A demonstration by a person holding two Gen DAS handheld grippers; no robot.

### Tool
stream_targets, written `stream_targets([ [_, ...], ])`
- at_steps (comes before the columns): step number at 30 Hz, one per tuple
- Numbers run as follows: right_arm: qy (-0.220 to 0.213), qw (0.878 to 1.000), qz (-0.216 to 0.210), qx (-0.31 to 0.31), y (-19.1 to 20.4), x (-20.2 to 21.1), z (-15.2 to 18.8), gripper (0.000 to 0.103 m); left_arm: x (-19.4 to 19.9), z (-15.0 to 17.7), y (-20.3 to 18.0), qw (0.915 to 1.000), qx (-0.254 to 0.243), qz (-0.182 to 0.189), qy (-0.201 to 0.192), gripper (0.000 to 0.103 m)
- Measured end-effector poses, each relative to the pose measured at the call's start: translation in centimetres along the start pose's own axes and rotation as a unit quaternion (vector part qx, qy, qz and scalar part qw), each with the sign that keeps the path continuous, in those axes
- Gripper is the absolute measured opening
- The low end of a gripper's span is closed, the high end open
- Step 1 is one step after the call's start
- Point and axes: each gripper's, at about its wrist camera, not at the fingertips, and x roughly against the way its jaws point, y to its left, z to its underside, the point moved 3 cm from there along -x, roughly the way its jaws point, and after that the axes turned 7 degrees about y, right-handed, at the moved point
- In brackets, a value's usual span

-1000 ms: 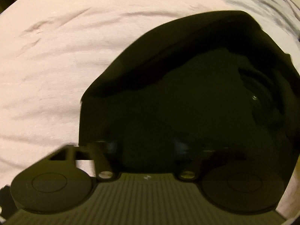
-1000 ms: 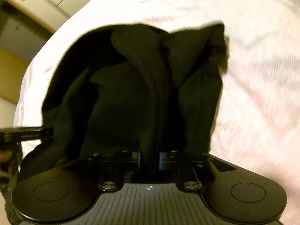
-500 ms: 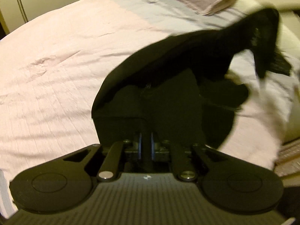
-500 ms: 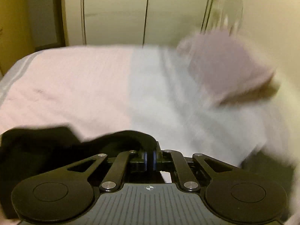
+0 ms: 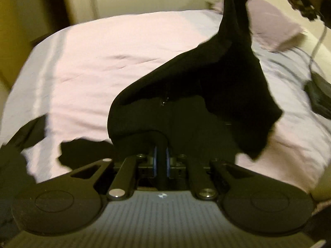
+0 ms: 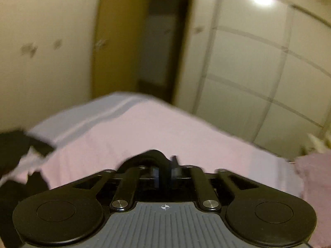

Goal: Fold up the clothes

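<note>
The left claw (image 5: 161, 161) is clamped on a thick edge of the black garment (image 5: 206, 86), which is lifted clear above the pink bed (image 5: 93, 66). The right claw (image 6: 165, 173) is likewise closed on a dark fold of the garment (blurred), raised high. A pillow (image 5: 271, 26) is seen farther back.
</note>
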Motion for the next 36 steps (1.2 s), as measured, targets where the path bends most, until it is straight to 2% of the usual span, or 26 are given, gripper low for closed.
stream_targets([
  [1, 0.004, 1.000, -0.021, 0.015, 1.3, -1.7, -0.9, 0.068, -0.7, 0.3, 0.6, 0.9999, 0.013, -0.006, 0.007, 0.006],
  [2, 0.008, 0.999, -0.026, 0.019, 1.5, -2.5, 0.2, 0.082, -1.4, 0.6, 1.1, 0.9995, 0.024, -0.011, 0.014, 0.006],
  [5, 0.059, 0.997, -0.047, -0.029, 0.8, -3.5, 6.4, 0.082, -3.2, 1.4, 3.4, 0.9983, 0.042, -0.015, 0.037, 0.006],
  [7, 0.111, 0.987, -0.043, -0.107, -0.7, -3.7, 12.6, 0.082, -4.2, 1.5, 4.5, 0.9976, 0.042, -0.016, 0.051, 0.006],
  [8, 0.136, 0.978, -0.038, -0.150, -0.7, -3.2, 16.3, 0.082, -4.6, 1.1, 4.6, 0.9977, 0.032, -0.016, 0.057, 0.006],
  [10, 0.185, 0.949, -0.031, -0.254, -0.3, -2.3, 23.5, 0.082, -5.2, 0.3, 4.9, 0.9975, 0.012, -0.016, 0.068, 0.006],
  [12, 0.207, 0.913, -0.038, -0.350, 0.6, -1.4, 28.7, 0.082, -5.9, -0.4, 5.1, 0.9967, -0.008, -0.017, 0.079, 0.007],
  [13, 0.211, 0.888, -0.042, -0.406, 1.4, -1.1, 31.5, 0.082, -6.2, -0.8, 5.3, 0.9961, -0.019, -0.017, 0.084, 0.008],
  [16, 0.198, 0.828, -0.058, -0.522, 3.7, -0.8, 37.3, 0.082, -7.2, -1.9, 5.7, 0.9936, -0.049, -0.017, 0.101, 0.020],
  [17, 0.189, 0.815, -0.062, -0.545, 4.6, -1.2, 38.4, 0.082, -7.5, -2.3, 5.8, 0.9924, -0.059, -0.017, 0.106, 0.032],
  [18, 0.179, 0.807, -0.067, -0.558, 5.1, -1.4, 38.7, 0.082, -7.8, -2.6, 5.9, 0.9912, -0.069, -0.017, 0.112, 0.037],
  [19, 0.167, 0.801, -0.074, -0.571, 5.8, -2.3, 39.3, 0.082, -8.2, -3.3, 5.5, 0.9901, -0.088, -0.011, 0.109, 0.037],
  [22, 0.133, 0.794, -0.066, -0.589, 7.2, -4.1, 39.5, 0.082, -9.3, -5.6, 3.3, 0.9837, -0.157, 0.013, 0.087, 0.041],
  [24, 0.114, 0.787, -0.066, -0.603, 7.0, -4.7, 40.0, 0.082, -10.0, -7.1, 1.8, 0.9762, -0.202, 0.030, 0.073, 0.056],
  [25, 0.105, 0.783, -0.066, -0.610, 6.9, -4.9, 40.2, 0.082, -10.4, -7.9, 1.0, 0.9715, -0.225, 0.038, 0.065, 0.061],
  [26, 0.105, 0.777, -0.070, -0.617, 6.6, -5.1, 40.4, 0.069, -11.2, -8.6, -0.3, 0.9646, -0.254, 0.045, 0.055, 0.068],
  [27, 0.112, 0.773, -0.074, -0.620, 6.0, -5.1, 40.5, 0.047, -12.1, -9.2, -1.9, 0.9558, -0.286, 0.051, 0.044, 0.072],
  [28, 0.118, 0.769, -0.079, -0.624, 5.4, -5.1, 40.7, 0.016, -13.3, -9.7, -3.4, 0.9462, -0.316, 0.058, 0.036, 0.073],
  [29, 0.124, 0.765, -0.089, -0.625, 4.7, -4.7, 40.7, 0.015, -14.7, -10.1, -4.9, 0.9366, -0.343, 0.064, 0.030, 0.073],
  [30, 0.131, 0.772, -0.094, -0.614, 4.2, -4.4, 40.4, 0.013, -16.2, -10.6, -6.5, 0.9269, -0.368, 0.070, 0.025, 0.073],
  [33, 0.146, 0.820, -0.091, -0.545, 2.5, -2.0, 38.6, 0.010, -20.5, -11.2, -10.8, 0.9008, -0.424, 0.091, 0.025, 0.073],
  [36, 0.147, 0.848, -0.077, -0.503, -0.1, 1.6, 37.9, 0.010, -24.3, -11.3, -14.6, 0.8720, -0.478, 0.103, 0.026, 0.073],
])
